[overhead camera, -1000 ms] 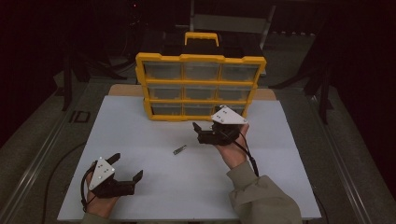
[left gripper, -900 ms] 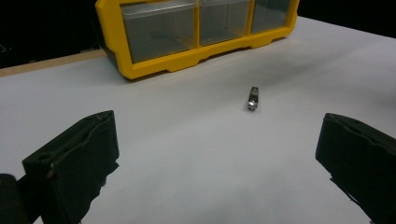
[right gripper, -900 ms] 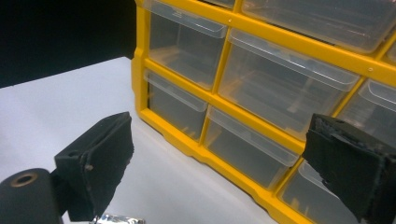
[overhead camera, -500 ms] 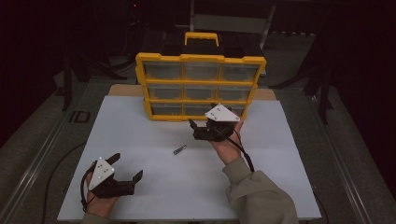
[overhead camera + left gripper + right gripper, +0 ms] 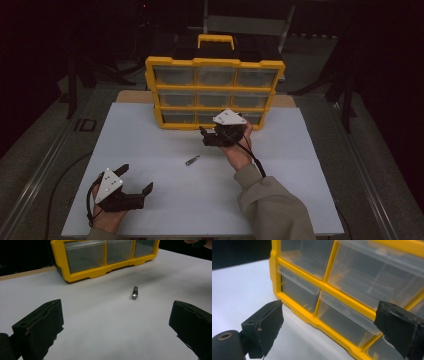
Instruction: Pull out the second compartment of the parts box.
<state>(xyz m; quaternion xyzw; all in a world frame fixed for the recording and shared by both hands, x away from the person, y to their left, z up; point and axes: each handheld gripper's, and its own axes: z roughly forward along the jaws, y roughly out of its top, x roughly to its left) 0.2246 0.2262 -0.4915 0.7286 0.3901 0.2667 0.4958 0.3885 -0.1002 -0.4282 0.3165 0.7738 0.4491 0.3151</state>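
1. What changed vs a sec ago: the right gripper [image 5: 210,136] moves up and in toward the yellow drawer organizer [image 5: 215,62], mid frame in the high view. It's now right in front of the bottom row of drawers. The left gripper [image 5: 134,181] hasn't budged, still parked lower left.
2. What that means imo: the job in hand looks like pulling a bottom drawer open, prob so the small metal piece [image 5: 192,160] can go in. Approach is nearly done, no pull yet.
3. Right gripper state: jaws spread wide, nothing between them, not touching anything afaict. In the right gripper view the bottom middle drawer [image 5: 344,323] sits between the two jaws, its clear lip at center frame, the organizer tilted across the pic.
4. Left gripper state: also wide open and empty, low over the white table [image 5: 300,165]. In the left gripper view the metal piece [image 5: 135,292] lies flat, center-right, well ahead of the jaws.
5. Metal piece is on the table btw the two grippers, apart from the organizer, nobody touching it.
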